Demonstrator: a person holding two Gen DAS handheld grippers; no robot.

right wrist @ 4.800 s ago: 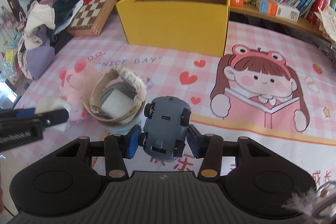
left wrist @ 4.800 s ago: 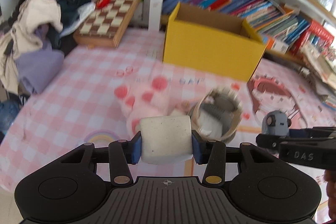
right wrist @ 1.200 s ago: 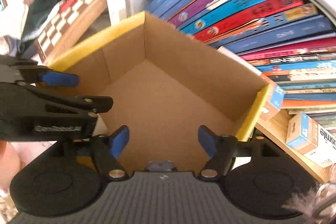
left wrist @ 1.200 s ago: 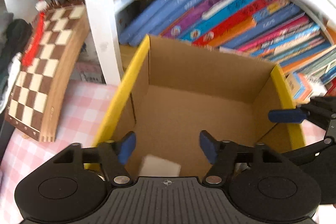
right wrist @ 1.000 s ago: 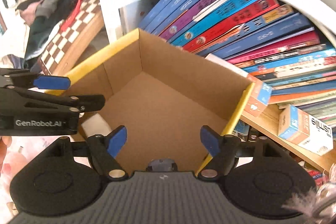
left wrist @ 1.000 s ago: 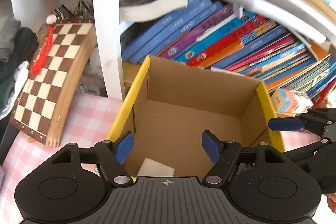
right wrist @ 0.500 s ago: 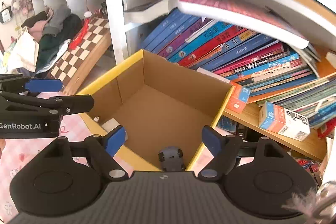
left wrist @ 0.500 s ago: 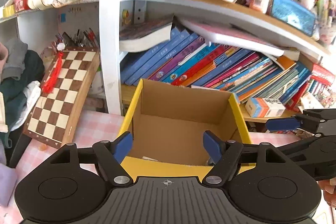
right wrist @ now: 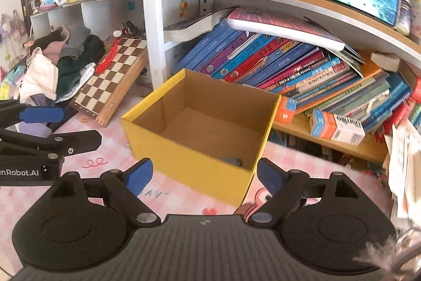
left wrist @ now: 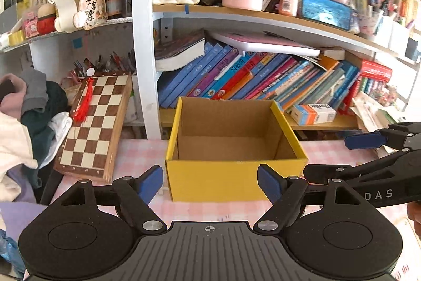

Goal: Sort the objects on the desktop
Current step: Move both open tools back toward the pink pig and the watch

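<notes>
Opening, 2 empty tongs (left wrist: 210, 179) (right wrist: 204, 174) face 1 yellow box (left wrist: 234, 182) holding possibly 1 toy car (right wrist: 232, 161).

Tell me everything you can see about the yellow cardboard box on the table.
The yellow box is open-topped cardboard, yellow outside and plain brown inside. It stands upright on the pink checked tablecloth, in front of the bookshelf's leaning books. A small grey object lies inside, at its near right corner. Neither gripper touches it.
</notes>
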